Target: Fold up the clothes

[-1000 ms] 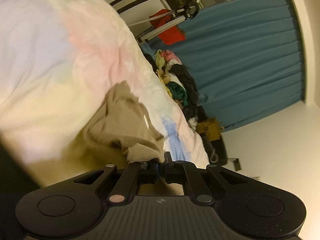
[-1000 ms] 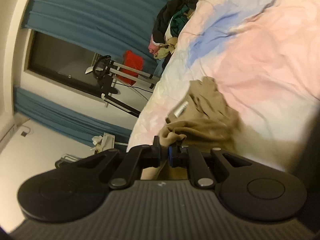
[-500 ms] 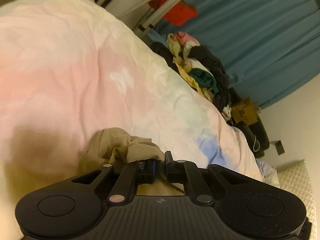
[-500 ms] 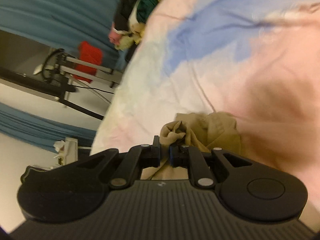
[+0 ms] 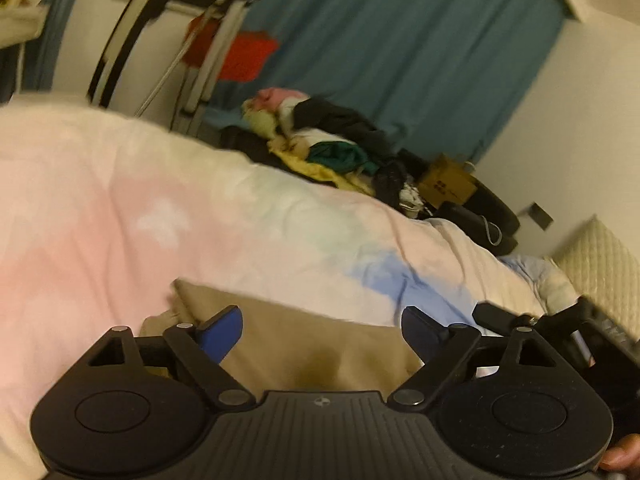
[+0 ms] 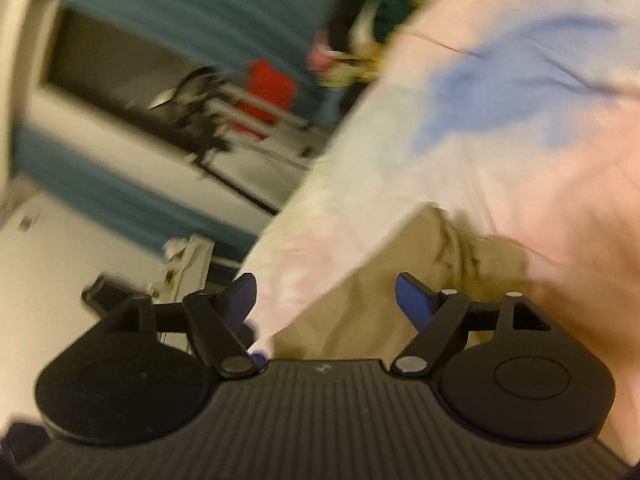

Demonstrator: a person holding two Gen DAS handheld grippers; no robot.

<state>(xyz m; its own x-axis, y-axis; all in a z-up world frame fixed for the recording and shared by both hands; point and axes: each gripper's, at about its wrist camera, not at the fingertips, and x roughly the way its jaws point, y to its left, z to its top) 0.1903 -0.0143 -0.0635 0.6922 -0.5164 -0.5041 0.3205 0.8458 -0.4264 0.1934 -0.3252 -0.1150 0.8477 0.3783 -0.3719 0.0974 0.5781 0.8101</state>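
A tan garment (image 5: 304, 344) lies on the pastel bedcover (image 5: 120, 216), right in front of my left gripper (image 5: 322, 326), which is open with blue pads spread wide and holds nothing. The same tan garment (image 6: 400, 280) shows in the blurred right wrist view, lying between and beyond the fingers of my right gripper (image 6: 326, 294), which is also open and empty. The right gripper's body (image 5: 560, 320) shows at the right edge of the left wrist view.
A pile of mixed clothes (image 5: 328, 144) lies beyond the bed's far edge. Behind it hang teal curtains (image 5: 400, 48), with a stand and a red item (image 5: 240, 56). A cardboard box (image 5: 448, 184) and a quilted headboard (image 5: 600, 264) are at right.
Both grippers were shut on the tan garment and have opened, releasing it. The garment now lies flatter on the bedcover. Both cameras have swung, the right one still blurred by motion.
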